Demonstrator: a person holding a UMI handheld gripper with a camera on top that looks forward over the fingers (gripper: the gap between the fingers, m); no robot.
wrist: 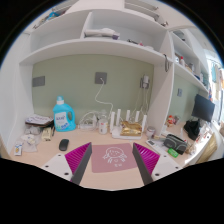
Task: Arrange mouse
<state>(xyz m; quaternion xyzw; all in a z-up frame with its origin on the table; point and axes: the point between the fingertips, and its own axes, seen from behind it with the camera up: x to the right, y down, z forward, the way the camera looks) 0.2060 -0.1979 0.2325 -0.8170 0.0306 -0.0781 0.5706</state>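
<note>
A small dark mouse (64, 144) lies on the pale desk (45, 160), to the left of my fingers and a little beyond their tips. A pink mouse mat (112, 160) with a white cartoon drawing lies flat on the desk, seen between my two fingers. My gripper (113, 147) is open and holds nothing. Its magenta pads (80, 158) stand wide apart on either side of the mat, above the desk.
A blue detergent bottle (64, 115) stands at the back left. A white router with antennas (128, 124) stands at the back centre by the green wall. A dark monitor (203, 108) and small clutter are on the right. White shelves (100, 40) hang above.
</note>
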